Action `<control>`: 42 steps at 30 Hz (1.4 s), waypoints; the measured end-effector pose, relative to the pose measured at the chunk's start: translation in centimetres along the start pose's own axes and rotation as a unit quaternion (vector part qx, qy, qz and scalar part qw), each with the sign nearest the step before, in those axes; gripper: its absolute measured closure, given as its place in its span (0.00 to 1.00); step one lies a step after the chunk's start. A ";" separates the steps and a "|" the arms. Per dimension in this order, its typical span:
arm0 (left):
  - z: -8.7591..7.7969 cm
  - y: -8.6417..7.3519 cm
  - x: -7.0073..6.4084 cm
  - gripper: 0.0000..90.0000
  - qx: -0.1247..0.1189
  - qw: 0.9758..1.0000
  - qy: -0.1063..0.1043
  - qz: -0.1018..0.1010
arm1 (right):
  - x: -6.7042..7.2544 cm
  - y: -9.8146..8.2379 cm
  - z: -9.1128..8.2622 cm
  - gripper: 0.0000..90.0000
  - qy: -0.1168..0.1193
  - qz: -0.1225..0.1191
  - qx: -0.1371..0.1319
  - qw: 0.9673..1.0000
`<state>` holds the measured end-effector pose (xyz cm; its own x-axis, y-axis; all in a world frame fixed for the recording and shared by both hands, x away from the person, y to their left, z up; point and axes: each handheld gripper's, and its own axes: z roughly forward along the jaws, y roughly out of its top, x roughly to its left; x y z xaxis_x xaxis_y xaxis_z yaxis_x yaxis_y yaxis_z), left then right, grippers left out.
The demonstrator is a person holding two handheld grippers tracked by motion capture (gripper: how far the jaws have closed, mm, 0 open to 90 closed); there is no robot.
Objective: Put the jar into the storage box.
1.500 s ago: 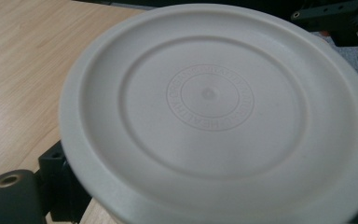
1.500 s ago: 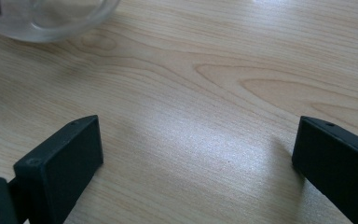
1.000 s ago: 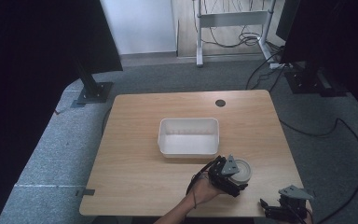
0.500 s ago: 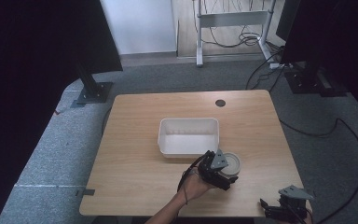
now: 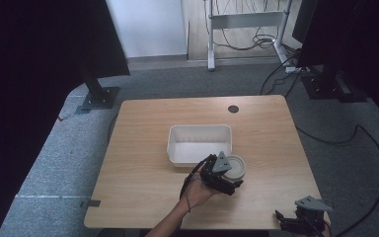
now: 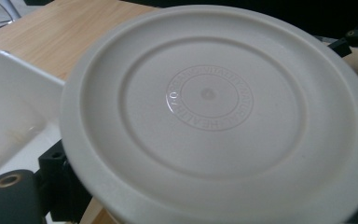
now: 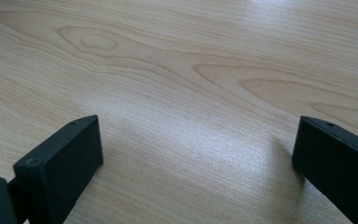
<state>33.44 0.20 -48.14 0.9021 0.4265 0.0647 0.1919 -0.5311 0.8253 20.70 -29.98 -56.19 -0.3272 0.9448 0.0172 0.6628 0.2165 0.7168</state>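
Note:
My left gripper (image 5: 225, 176) is held in a hand above the table's front middle, shut on a round white dish (image 5: 237, 165). The dish hangs just off the front right corner of a white rectangular tub (image 5: 199, 143). In the left gripper view the dish (image 6: 209, 102) shows its ringed underside with embossed lettering, and the tub's wall (image 6: 14, 102) lies at the left. My right gripper (image 5: 302, 220) rests at the table's front right corner. In the right gripper view its jaws stand wide open (image 7: 196, 163) over bare wood.
The wooden table (image 5: 143, 148) has a small round cable hole (image 5: 233, 108) near its far edge. Black monitor stands and cables are on the grey floor beyond and to the right. The tub holds nothing.
The left gripper has carried the dish a little to the left and forward, closer to the tub. The right gripper has not moved.

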 end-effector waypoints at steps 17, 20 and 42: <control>-2.1 -0.4 2.4 0.11 -0.001 1.000 0.027 -0.013 | 0.0 0.0 0.0 0.01 0.000 0.000 0.000 1.000; -2.5 -0.5 2.8 0.11 -0.001 0.999 0.032 -0.016 | 0.0 0.0 0.0 0.01 0.000 0.000 0.000 1.000; -2.9 -1.8 6.9 0.11 0.004 0.996 0.077 -0.043 | 0.0 0.0 0.0 0.01 0.000 0.001 -0.001 1.000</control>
<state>38.23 6.17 -47.55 0.8124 0.5777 0.0792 0.2696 -0.4926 0.8275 20.71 -29.98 -56.20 -0.3262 0.9451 0.0177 0.6624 0.2151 0.7176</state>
